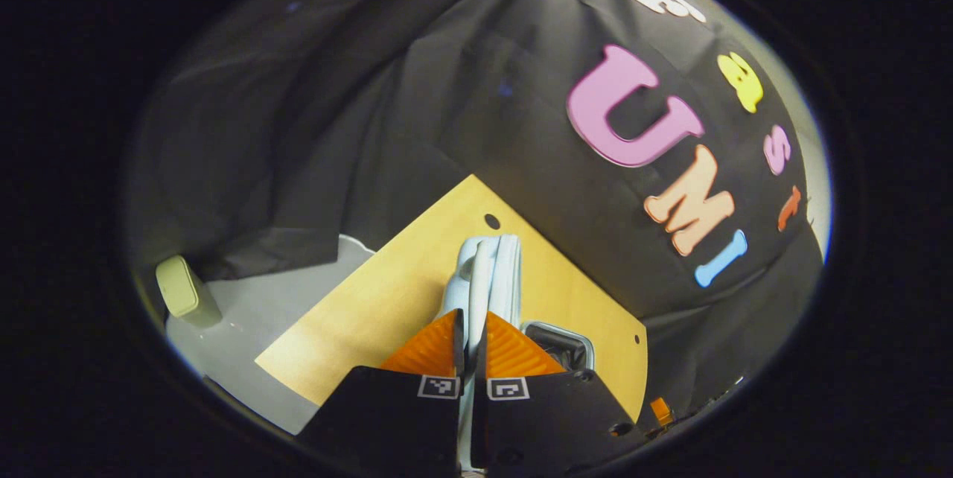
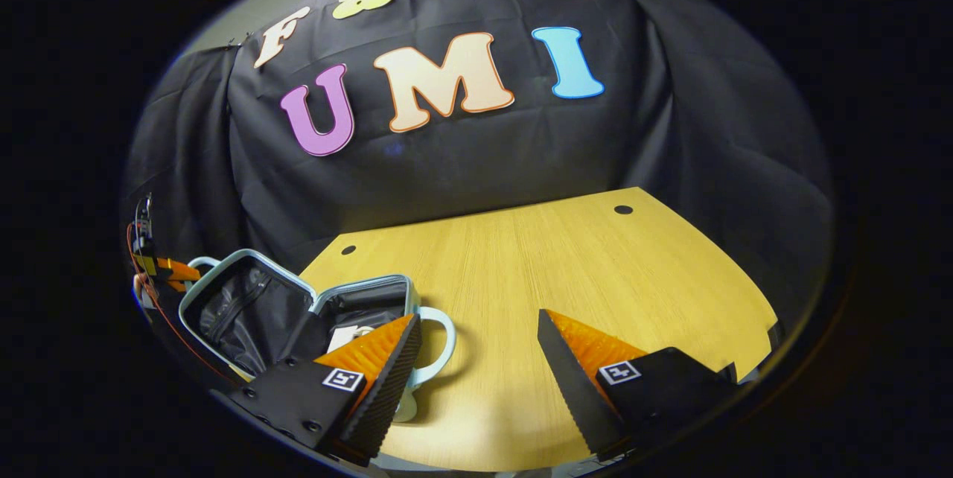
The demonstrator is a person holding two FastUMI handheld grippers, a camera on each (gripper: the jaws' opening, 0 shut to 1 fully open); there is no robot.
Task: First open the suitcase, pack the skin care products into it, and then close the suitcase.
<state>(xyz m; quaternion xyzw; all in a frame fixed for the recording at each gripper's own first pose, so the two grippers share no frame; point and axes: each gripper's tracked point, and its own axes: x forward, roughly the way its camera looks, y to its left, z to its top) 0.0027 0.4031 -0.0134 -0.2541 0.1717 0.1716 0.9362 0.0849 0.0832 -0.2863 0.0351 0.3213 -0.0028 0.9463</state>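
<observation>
In the left gripper view, the left gripper (image 1: pixel 470 344) is seen nearest, its fingers (image 1: pixel 428 348) drawn close together and clamped on the thin pale rim of the suitcase lid (image 1: pixel 488 277), which runs up between them edge-on; the lid is judged to be held this way so that it stands raised and the case stays open for packing, or so that it can be swung down to close. Just beside the fingers, a dark opening with a pale frame (image 1: pixel 558 340) is seen, probably part of the case itself, though this cannot be told for certain; beyond it the wooden counter (image 1: pixel 372 299) stretches to its far edge, where a small hole (image 1: pixel 492 221) is cut; off the counter's left edge a pale green block (image 1: pixel 182 290) stands on a grey floor, well apart.

In the right gripper view, the right gripper (image 2: pixel 476 359) is seen with its fingers (image 2: pixel 376 359) spread wide and nothing between them, held above the near edge of the counter (image 2: pixel 566 269); it is judged to be free, either just emptied or ready for a next pick. The suitcase (image 2: pixel 298 307) lies open near the counter's left edge, its dark lining exposed and its looped handle (image 2: pixel 439 348) pointing toward the counter's middle; something pale (image 2: pixel 350 333) rests inside, partly hidden by the finger, possibly a skin care product; at the far side of the lid the other gripper (image 2: pixel 167 273) is glimpsed.
</observation>
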